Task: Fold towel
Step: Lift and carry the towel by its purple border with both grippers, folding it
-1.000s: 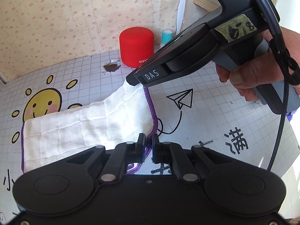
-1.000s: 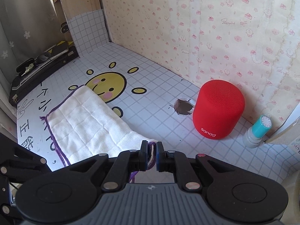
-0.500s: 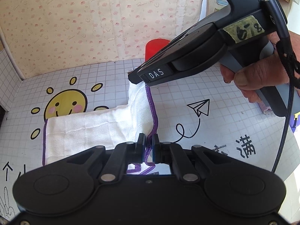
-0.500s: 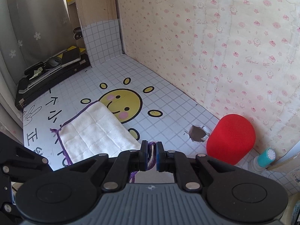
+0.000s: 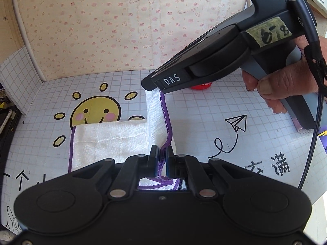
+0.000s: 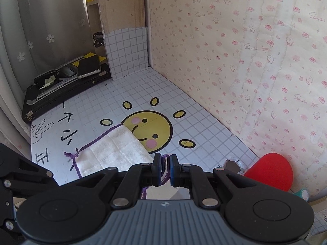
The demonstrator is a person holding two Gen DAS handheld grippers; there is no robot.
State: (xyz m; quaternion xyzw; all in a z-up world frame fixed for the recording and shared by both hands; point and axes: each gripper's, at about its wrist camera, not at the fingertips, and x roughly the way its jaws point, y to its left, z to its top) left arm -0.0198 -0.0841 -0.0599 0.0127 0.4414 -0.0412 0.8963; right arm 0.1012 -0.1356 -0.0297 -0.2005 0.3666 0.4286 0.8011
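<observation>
1. Left gripper (image 5: 161, 159): jaws pressed together on the purple-hemmed edge of the towel (image 5: 114, 140). Keep the pinch firm; the hem is thin and could slip out.
2. Right gripper (image 6: 165, 170): jaws likewise clamped on the towel's purple hem at the other raised corner. In the left wrist view its nose holds the cloth up, just left of the red speaker (image 5: 201, 85).
3. Towel position: the right end is lifted between the two pinches; the left part lies flat on the gridded mat (image 5: 204, 118), near the sun drawing (image 5: 95, 112).
4. Recommended step: carry both corners together toward the left, at equal height, so the hem between them stays straight.
5. Lower the raised hem onto the towel's left purple edge and align the corners before spreading the jaws.
6. Risk: uneven travel would probably skew the fold or drag the flat portion.
</observation>
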